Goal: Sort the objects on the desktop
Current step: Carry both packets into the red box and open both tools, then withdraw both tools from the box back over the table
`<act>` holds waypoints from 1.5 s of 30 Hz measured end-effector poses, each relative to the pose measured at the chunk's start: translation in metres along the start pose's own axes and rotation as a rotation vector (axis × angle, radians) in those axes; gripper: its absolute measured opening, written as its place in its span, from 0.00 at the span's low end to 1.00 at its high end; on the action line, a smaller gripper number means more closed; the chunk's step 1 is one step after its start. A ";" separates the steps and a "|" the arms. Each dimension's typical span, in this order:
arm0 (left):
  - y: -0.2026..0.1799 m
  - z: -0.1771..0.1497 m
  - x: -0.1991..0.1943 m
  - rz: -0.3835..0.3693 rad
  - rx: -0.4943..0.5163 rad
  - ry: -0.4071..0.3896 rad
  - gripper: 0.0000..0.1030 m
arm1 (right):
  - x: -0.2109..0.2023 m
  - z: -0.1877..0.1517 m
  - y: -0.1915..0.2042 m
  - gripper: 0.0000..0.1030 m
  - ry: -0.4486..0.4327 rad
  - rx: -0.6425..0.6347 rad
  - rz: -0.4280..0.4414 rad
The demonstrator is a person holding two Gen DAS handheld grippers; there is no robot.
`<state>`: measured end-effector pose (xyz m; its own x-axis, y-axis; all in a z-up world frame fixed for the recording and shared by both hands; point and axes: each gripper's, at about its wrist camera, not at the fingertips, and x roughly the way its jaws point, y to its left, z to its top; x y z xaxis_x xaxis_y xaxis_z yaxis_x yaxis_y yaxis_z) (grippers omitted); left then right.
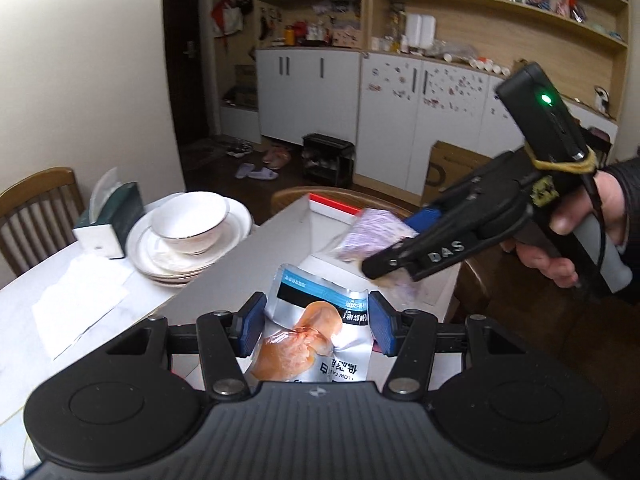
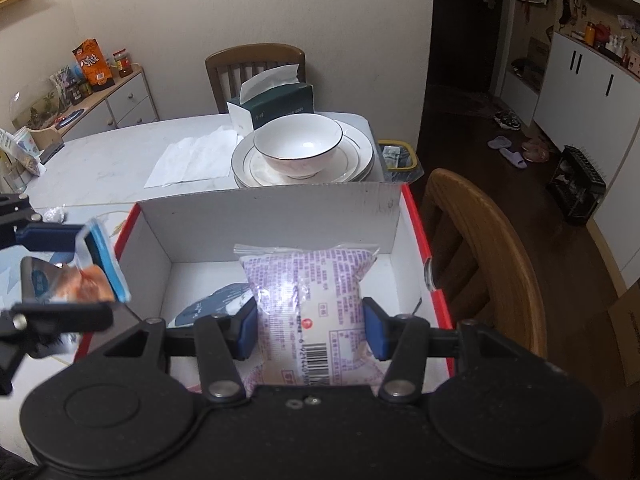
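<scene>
Two snack packets are hanging over the same box right now, one in each claw. The purple-printed packet point(image 2: 310, 292) is sitting squarely between the right gripper point(image 2: 310, 328) pads, which are squeezing in on its sides, and its long axis is running straight away from the claw, sealed end pointing at the far wall of the white cardboard box point(image 2: 276, 216). It is hovering inside the box's opening, above the floor, with a dark blue-grey pouch point(image 2: 216, 302) lying on the bottom just to its left. Off to that side the left gripper point(image 1: 316, 326) is pinching the silver chicken pouch point(image 1: 316, 336) the same way, pads closing on both edges, pouch standing up along the fingers with its torn blue top toward the box. From the right wrist view that pouch is hanging at the box's left rim rather than over the middle, so the right hand is the nearer one to a clean drop. I'd judge the purple packet needs only a release and will fall almost flat beside the dark pouch; the silver one looks as if it must travel a little further inward first, and the two tools are crowding each other near the opening. Beyond the box, a bowl point(image 2: 298, 144) is resting on stacked plates point(image 2: 360, 152), a tissue box point(image 2: 276, 102) is standing behind them, and a sheet of white tissue point(image 2: 192, 158) is lying on the table point(image 2: 100, 168).
</scene>
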<state>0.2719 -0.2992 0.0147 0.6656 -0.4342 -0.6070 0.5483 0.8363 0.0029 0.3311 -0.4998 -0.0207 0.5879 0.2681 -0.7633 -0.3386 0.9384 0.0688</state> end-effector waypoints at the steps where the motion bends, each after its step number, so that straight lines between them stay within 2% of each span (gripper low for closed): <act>1: -0.002 0.001 0.005 -0.006 0.011 0.005 0.52 | 0.003 0.001 -0.002 0.50 0.002 0.000 0.002; 5: -0.010 0.002 0.024 -0.014 0.053 0.037 0.52 | 0.017 0.004 -0.010 0.50 0.021 0.004 0.005; 8: -0.015 -0.001 0.039 0.008 0.083 0.062 0.52 | 0.028 0.005 -0.011 0.50 0.032 -0.008 -0.001; 14: -0.018 -0.007 0.060 -0.004 0.102 0.108 0.52 | 0.055 0.007 -0.012 0.50 0.069 -0.040 -0.037; 26: -0.015 -0.021 0.079 -0.059 0.090 0.210 0.52 | 0.088 0.009 -0.002 0.51 0.163 -0.100 -0.025; 36: -0.011 -0.028 0.086 -0.067 0.029 0.270 0.56 | 0.093 0.007 0.001 0.52 0.174 -0.098 -0.017; 38: -0.009 -0.028 0.087 -0.060 0.012 0.275 0.58 | 0.092 0.007 -0.001 0.54 0.175 -0.088 -0.015; 40: -0.009 -0.027 0.089 -0.054 0.006 0.274 0.59 | 0.091 0.006 -0.002 0.64 0.172 -0.078 -0.011; 45: -0.008 -0.028 0.084 -0.042 -0.002 0.261 0.66 | 0.079 0.005 -0.002 0.67 0.141 -0.084 0.011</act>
<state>0.3087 -0.3332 -0.0589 0.4892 -0.3681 -0.7907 0.5716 0.8201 -0.0282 0.3819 -0.4795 -0.0781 0.4765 0.2392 -0.8460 -0.4080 0.9125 0.0282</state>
